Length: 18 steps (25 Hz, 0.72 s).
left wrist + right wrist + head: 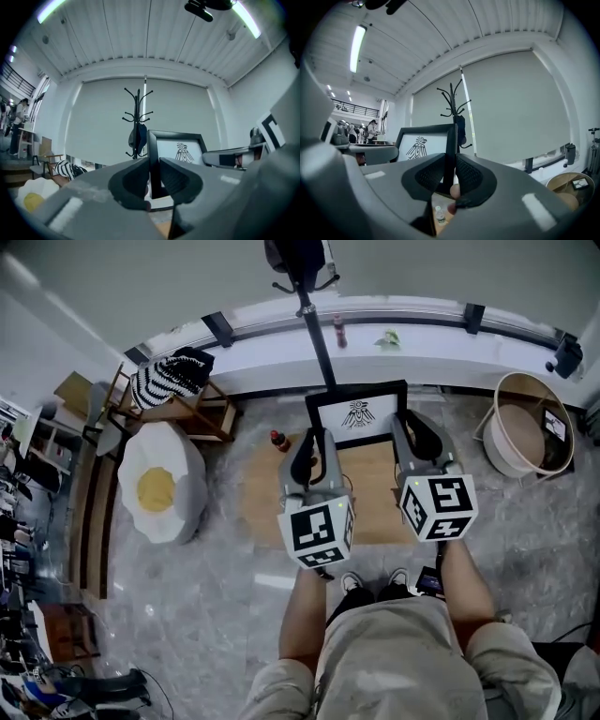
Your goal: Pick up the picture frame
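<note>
No readable text, labels or numbers

Bright, even ceiling-strip [357, 42] light; fisheye-warped, dark-vignetted edges; slight softness.

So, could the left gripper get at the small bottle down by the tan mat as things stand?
Probably not: the left gripper is shut on the left edge of the picture frame, with the right gripper on the other edge. The bottle looks unblocked, but those jaws are taken.
</note>
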Motion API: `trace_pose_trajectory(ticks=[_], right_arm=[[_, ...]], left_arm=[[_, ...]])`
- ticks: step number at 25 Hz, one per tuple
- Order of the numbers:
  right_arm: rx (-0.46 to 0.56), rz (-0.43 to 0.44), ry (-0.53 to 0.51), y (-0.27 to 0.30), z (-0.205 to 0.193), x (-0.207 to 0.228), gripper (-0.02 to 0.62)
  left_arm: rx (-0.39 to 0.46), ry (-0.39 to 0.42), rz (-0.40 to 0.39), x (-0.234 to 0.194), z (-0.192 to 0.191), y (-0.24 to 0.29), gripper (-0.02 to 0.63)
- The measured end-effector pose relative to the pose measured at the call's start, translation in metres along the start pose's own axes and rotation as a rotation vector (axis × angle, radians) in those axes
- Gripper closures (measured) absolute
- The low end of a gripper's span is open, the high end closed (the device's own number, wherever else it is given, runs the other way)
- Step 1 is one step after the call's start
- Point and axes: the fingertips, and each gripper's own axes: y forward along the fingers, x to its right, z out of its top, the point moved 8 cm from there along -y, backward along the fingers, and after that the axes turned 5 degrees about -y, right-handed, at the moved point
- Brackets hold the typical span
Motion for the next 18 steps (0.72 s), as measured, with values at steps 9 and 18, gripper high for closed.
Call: trace_pose_trajectory(ticks=[9,18], right_arm=[[0.152,-0.014,-0.104,-0.012,0.059,-0.027,0.523],[0.253,-0.011,-0.170,-0.018,0.092,-0.042,0.523]], left_arm=[[0.142,0.042,0.003,-0.010,0.055,-0.024,0.528],[0.229,0.072,0.026,-0.014,0.086,-0.038,0.528]])
